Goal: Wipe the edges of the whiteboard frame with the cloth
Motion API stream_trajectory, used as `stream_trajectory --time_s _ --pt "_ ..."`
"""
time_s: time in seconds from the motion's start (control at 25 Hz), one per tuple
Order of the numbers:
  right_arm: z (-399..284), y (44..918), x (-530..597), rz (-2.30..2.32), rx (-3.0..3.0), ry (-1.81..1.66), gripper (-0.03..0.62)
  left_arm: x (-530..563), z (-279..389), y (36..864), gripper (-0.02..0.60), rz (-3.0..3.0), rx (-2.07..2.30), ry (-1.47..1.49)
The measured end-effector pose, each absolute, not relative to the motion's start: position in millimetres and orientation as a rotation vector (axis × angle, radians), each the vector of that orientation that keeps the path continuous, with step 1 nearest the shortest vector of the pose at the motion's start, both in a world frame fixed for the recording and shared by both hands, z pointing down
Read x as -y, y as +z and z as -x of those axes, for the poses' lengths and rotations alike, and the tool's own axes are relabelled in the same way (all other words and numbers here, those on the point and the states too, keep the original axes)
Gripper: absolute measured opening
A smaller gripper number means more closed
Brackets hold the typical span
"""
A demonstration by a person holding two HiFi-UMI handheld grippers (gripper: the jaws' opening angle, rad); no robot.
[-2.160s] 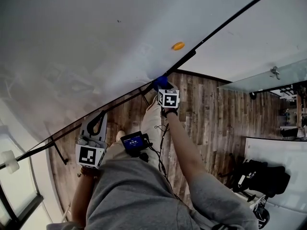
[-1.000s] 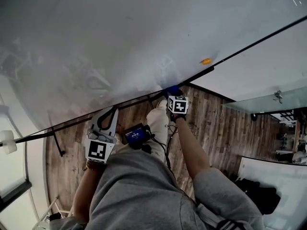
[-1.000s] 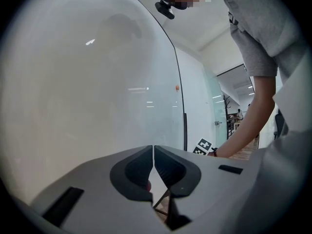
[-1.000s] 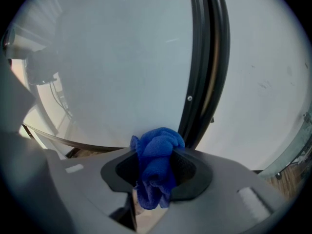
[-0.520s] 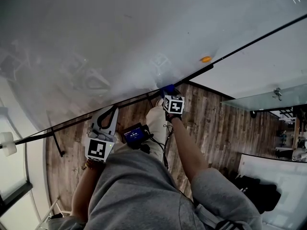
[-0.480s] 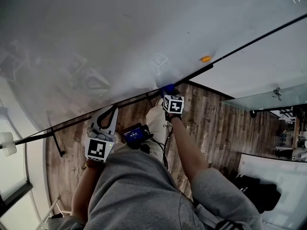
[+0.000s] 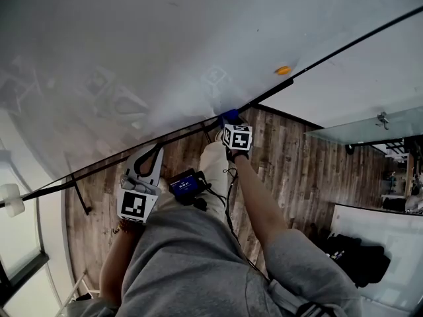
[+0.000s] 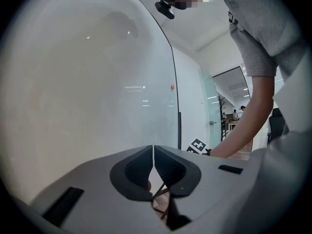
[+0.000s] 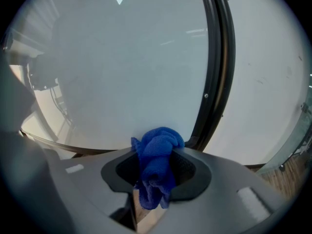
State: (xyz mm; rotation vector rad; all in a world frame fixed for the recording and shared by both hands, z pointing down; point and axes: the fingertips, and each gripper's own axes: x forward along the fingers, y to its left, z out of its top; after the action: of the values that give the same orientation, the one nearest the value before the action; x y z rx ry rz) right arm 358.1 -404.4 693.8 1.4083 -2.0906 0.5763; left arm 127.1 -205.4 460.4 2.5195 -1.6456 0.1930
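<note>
At the centre of the head view, a bunched blue cloth (image 7: 229, 115) is clamped in the right hand-held gripper (image 9: 156, 167) and set against the black whiteboard frame (image 9: 214, 82), evidently so the edge can be rubbed. The left hand-held gripper (image 8: 154, 169) is held shut and empty at lower left, apparently clear of the work.

Right arm (image 7: 256, 200) outstretched, right tool (image 7: 229, 119) clamped, left tool (image 7: 149, 154) closed, held low

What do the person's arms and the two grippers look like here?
Both grippers, left gripper and right gripper, have light grey bodies, dark jaw pads and a black-and-white marker cube. A grey short-sleeved T-shirt leaves the forearms bare; a thin black cable runs beside the right arm.
</note>
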Motion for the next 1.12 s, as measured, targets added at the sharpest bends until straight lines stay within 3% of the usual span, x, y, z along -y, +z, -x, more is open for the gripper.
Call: stream_trajectory --time_s 0.72,1.12 --pt "-322 691 385 -1.366 2.102 0.658 0.147 195 -95 442 0.017 -2.437 1.792 0.213" --pt "-312 692 384 -1.353 2.164 0.526 0.147 200 -93 452 0.017 -2.395 1.801 0.296"
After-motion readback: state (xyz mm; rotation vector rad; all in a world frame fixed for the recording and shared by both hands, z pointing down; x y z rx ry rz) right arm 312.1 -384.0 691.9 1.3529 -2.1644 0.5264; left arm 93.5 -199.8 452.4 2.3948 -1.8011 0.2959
